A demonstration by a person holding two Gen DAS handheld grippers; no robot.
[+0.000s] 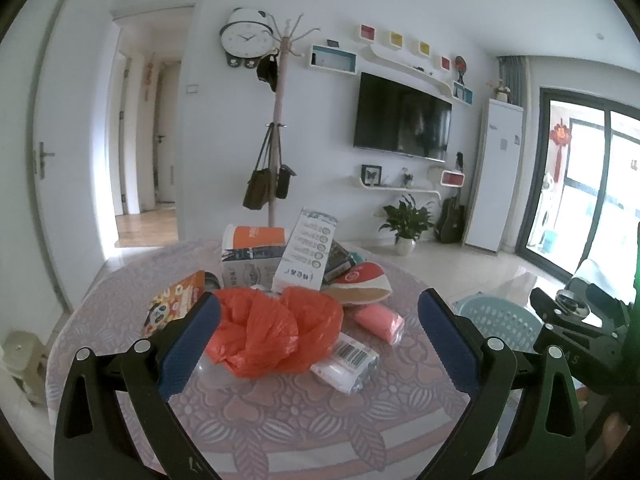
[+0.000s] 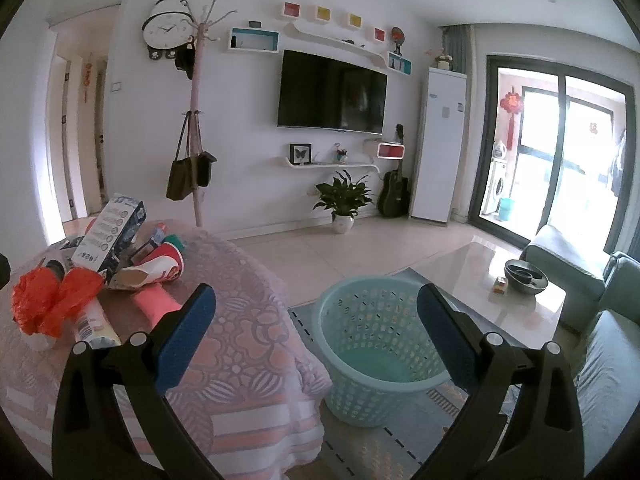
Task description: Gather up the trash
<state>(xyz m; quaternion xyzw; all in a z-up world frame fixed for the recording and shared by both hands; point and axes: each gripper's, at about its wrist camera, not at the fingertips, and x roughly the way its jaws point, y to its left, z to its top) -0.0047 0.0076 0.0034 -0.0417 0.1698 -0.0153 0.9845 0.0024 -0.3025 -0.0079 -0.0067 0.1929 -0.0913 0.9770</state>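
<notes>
Nothing looks collected yet: the teal laundry basket (image 2: 380, 344) at lower centre stands empty on the floor, the orange plastic bag (image 1: 272, 332), cartons and wrappers still crowd the tabletop (image 1: 280, 412), and both left gripper (image 1: 320, 340) and right gripper (image 2: 316, 336) gape, fingers released.

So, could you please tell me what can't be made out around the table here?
- Clear item under the orange bag, left wrist view: mostly covered.
- Boxes' print: too small to read.
- Basket floor, right wrist view: partly hidden by its near wall.
</notes>
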